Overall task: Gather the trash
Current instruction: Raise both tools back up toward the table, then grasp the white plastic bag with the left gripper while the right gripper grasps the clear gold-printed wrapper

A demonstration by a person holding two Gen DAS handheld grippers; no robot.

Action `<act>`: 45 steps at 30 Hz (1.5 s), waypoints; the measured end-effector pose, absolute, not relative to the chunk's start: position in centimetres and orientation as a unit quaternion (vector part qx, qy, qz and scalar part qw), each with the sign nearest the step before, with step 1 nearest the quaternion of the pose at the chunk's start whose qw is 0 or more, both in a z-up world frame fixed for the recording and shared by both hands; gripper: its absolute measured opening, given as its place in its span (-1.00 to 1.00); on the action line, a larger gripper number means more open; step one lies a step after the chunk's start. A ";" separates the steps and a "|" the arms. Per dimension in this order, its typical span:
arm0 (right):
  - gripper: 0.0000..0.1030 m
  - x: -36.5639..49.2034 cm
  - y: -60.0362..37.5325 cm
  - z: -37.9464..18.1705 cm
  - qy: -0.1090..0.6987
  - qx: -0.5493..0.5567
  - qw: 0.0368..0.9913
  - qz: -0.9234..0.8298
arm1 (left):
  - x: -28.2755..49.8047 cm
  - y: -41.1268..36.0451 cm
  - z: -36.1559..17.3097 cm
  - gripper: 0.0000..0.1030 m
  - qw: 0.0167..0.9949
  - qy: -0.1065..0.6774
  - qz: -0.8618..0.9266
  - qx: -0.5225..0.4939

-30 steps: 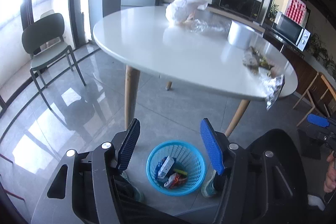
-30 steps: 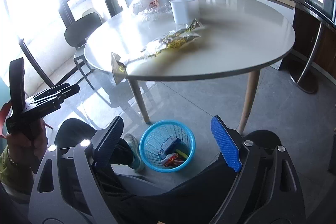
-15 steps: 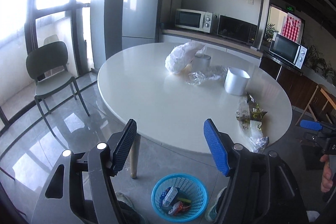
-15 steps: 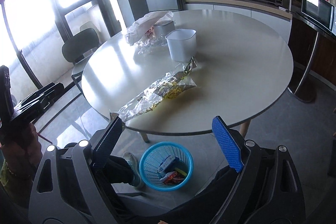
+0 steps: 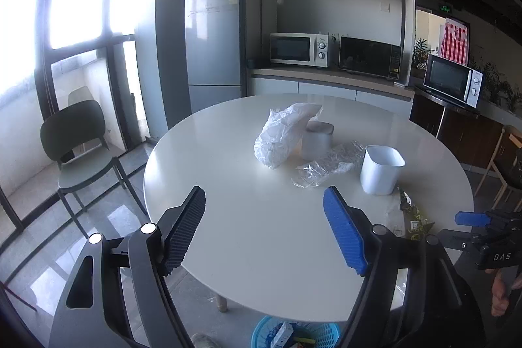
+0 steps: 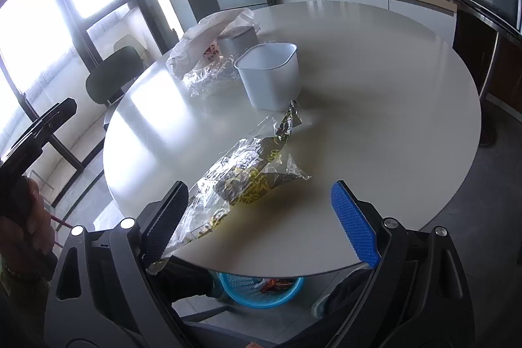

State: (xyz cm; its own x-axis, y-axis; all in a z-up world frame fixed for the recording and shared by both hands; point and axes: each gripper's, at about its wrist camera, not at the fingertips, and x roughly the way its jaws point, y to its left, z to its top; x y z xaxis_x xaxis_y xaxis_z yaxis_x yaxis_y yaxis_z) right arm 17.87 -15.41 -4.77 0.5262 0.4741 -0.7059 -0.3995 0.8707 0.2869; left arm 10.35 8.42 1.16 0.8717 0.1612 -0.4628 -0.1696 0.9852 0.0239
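Observation:
A shiny foil snack wrapper (image 6: 248,175) with yellow print lies on the round white table (image 6: 375,106) near its front edge, partly overhanging; it also shows in the left wrist view (image 5: 407,217). A crumpled clear wrapper (image 5: 329,168) and a white plastic bag (image 5: 284,132) lie farther back. A blue trash basket (image 6: 261,291) with some trash stands on the floor under the table edge. My right gripper (image 6: 261,220) is open and empty, just above the foil wrapper's near end. My left gripper (image 5: 264,227) is open and empty over the table's front.
A white cup-like bin (image 6: 269,74) stands mid-table, a grey container (image 5: 316,139) beside the white bag. A dark green chair (image 5: 81,149) stands at the left by the window. A counter with microwaves (image 5: 298,49) and a fridge (image 5: 213,44) line the back wall.
Both grippers have risen from floor level, looking at the basket, to above the table top. The right gripper now hovers at the foil wrapper. Both stay open.

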 end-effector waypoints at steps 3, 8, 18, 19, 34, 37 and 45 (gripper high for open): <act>0.64 19.2 -15.0 -5.5 0.426 0.052 0.868 0.250 | 11.9 9.0 0.9 0.45 0.965 0.247 0.085 -0.008; 0.64 20.9 -14.1 -6.4 0.436 0.047 0.863 0.251 | 14.4 9.6 0.4 0.49 0.963 0.257 0.084 -0.002; 0.52 23.0 -12.4 -7.0 0.447 0.033 0.856 0.257 | 19.6 10.0 0.5 0.50 0.959 0.268 0.089 0.031; 0.47 23.0 -12.2 -7.0 0.448 0.026 0.856 0.257 | 20.3 9.9 0.6 0.50 0.958 0.269 0.089 0.036; -0.79 22.4 -11.1 -7.2 0.444 -0.014 0.858 0.259 | 30.5 10.0 -1.4 0.55 0.939 0.337 0.041 0.051; -0.97 22.5 -11.1 -7.3 0.443 -0.014 0.857 0.263 | 31.6 10.2 -2.6 0.23 0.932 0.356 0.037 0.050; -1.00 22.7 -11.3 -7.4 0.439 -0.004 0.856 0.274 | 30.3 13.5 -2.3 -0.76 0.942 0.331 0.041 -0.038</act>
State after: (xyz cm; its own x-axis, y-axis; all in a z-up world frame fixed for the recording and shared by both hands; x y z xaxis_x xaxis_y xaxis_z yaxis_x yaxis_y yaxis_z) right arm 22.66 -11.31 -7.39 0.4653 0.4656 -0.7528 -0.4722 0.8499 0.2338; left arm 30.30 13.46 -2.31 0.7780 0.0517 -0.6261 -0.1024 0.9937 -0.0451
